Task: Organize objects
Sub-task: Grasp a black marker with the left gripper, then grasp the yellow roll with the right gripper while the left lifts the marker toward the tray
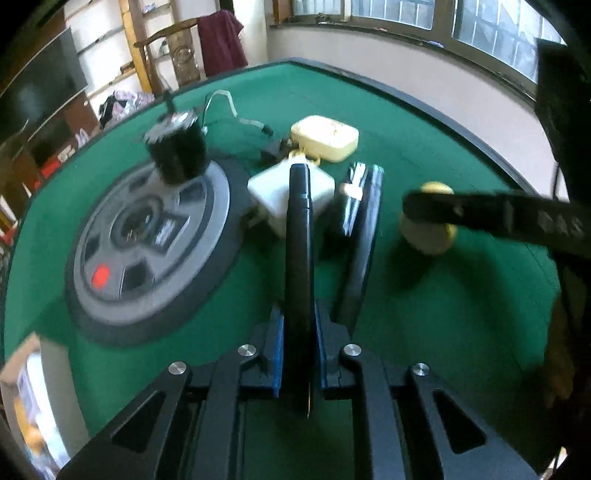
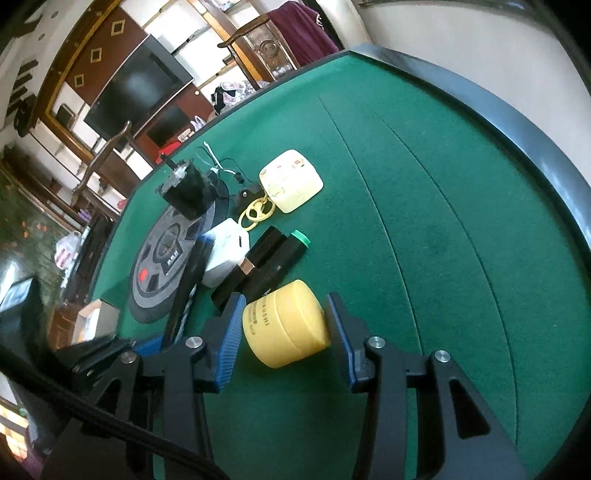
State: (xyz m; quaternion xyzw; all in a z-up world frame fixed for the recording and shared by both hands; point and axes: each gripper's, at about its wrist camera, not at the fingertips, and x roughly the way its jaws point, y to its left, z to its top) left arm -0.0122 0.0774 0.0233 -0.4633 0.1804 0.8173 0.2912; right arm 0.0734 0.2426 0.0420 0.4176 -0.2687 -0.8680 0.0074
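Yellow jar (image 2: 286, 325) sits clamped between right gripper (image 2: 284, 338) jaws, near the white charger (image 2: 225, 258); left gripper (image 1: 299, 354) jaws hold a thin black disc (image 1: 299, 258) edgewise above that charger.

Table: a big table (image 2: 461, 192) with a green felt top and a dark rounded edge.
Wall: a plain cream wall (image 1: 424, 85) runs behind the table.
Windows: a row of windows (image 1: 443, 18) with dark frames sits high on that wall, and daylight comes in.
Chairs: a wooden chair (image 1: 177, 51) stands at the far side with a dark red cloth (image 1: 221, 37) hanging over its back; a second wooden chair (image 2: 107, 155) stands along the left side.
TV: a big black screen (image 2: 136, 85) hangs on a brown wall unit with gold trim.
Shelves: pale shelves (image 1: 107, 44) sit behind the first chair.
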